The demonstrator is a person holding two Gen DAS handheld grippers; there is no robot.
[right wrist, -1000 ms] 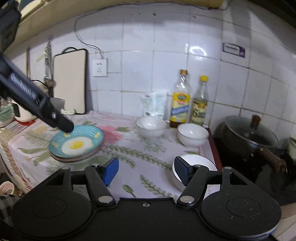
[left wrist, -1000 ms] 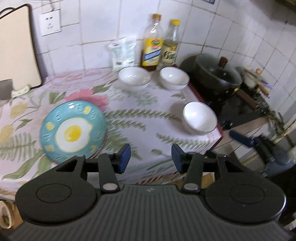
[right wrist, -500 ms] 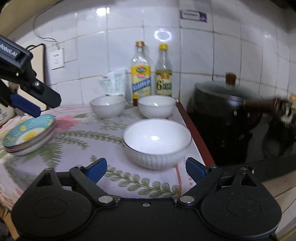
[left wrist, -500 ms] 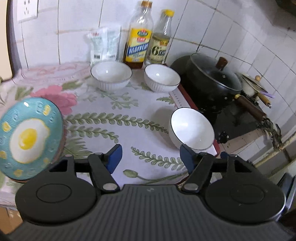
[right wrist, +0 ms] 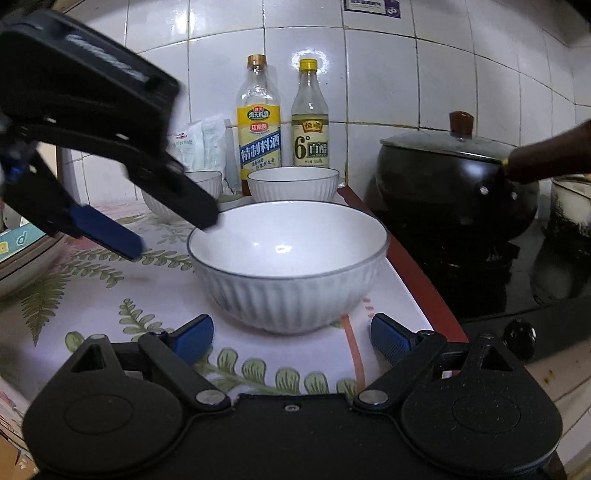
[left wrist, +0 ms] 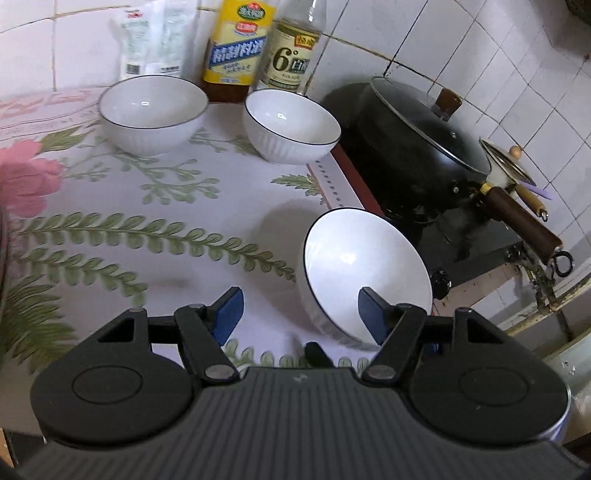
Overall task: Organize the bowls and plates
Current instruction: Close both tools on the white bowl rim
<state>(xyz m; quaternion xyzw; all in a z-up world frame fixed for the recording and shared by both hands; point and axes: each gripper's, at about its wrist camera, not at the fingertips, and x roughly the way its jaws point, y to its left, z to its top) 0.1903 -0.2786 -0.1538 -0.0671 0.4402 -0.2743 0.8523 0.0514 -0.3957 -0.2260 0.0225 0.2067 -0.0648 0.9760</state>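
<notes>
Both open hand-held grippers, left (left wrist: 297, 314) and right (right wrist: 291, 338), crowd 1 white ribbed ceramic bowl (right wrist: 288, 264) at frame centre; colliding could tip it.

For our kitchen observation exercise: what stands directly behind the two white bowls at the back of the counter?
Behind the two back bowls stand a yellow-labelled bottle, a clear vinegar bottle and a white packet, against the tiled wall. The bottles' bases are hidden by the bowls.

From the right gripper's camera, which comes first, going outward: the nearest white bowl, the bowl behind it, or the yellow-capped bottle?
1. Nearest white bowl, straight ahead of the right gripper.
2. Bowl behind it, farther back.
3. Yellow-capped bottle, at the tiled wall.
</notes>
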